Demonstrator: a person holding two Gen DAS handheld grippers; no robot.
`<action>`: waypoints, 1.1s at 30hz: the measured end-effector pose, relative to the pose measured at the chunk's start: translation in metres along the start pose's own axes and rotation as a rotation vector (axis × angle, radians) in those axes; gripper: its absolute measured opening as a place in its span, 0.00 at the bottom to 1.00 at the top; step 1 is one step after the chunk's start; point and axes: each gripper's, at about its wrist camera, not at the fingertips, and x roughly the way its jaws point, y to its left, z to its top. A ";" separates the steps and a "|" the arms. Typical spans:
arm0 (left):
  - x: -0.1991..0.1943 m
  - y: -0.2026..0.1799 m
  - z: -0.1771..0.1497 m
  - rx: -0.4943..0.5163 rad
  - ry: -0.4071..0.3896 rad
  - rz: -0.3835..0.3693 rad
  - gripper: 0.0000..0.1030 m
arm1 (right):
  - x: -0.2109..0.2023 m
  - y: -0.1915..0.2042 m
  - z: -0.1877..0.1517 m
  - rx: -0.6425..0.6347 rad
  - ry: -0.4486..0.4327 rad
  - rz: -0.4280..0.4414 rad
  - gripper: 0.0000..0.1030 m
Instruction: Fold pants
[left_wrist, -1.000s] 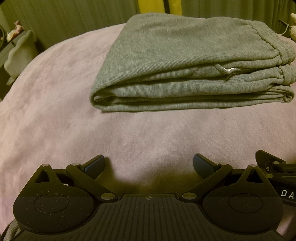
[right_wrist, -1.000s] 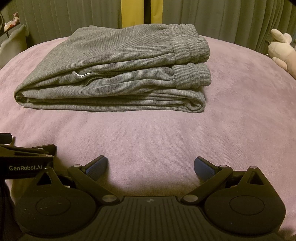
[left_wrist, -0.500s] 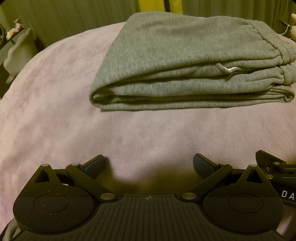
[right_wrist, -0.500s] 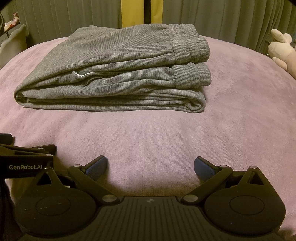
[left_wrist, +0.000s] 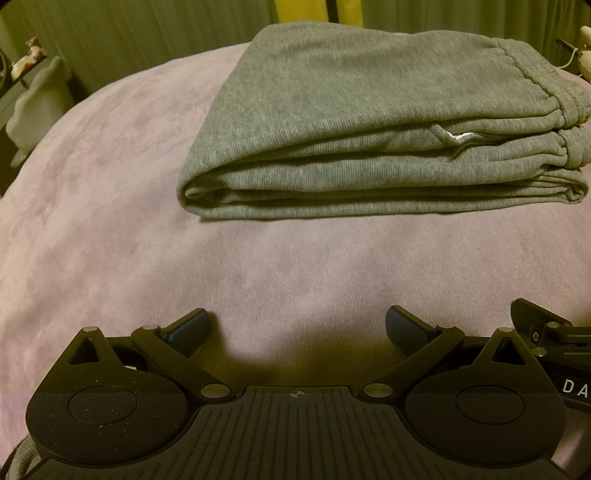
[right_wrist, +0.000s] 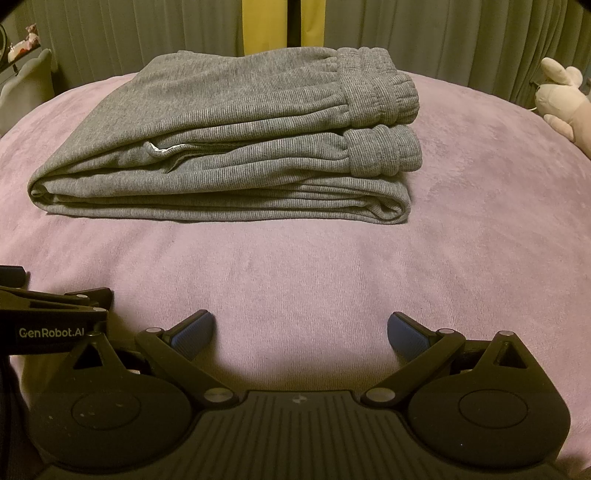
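The left gripper (left_wrist: 297, 328) tips very slightly upward over the last second, so the folded grey pants (left_wrist: 373, 129) sit a touch lower in the left wrist view. The right wrist view shows no shift at all.

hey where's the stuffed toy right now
The pink stuffed toy sits at the far right edge of the right wrist view, on the pink blanket before the curtain, right of the folded grey pants.

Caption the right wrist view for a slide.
Folded grey pants lie on the pink blanket, beyond the open right tool.
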 end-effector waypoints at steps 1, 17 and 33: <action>0.000 0.000 0.000 0.001 0.000 0.000 1.00 | 0.000 0.000 0.000 0.000 0.000 0.000 0.98; -0.001 0.000 0.000 0.002 0.001 0.000 1.00 | 0.000 0.000 0.000 0.000 0.000 0.000 0.98; 0.001 0.003 0.000 -0.003 0.003 -0.011 1.00 | 0.000 0.000 0.000 -0.001 0.000 0.000 0.98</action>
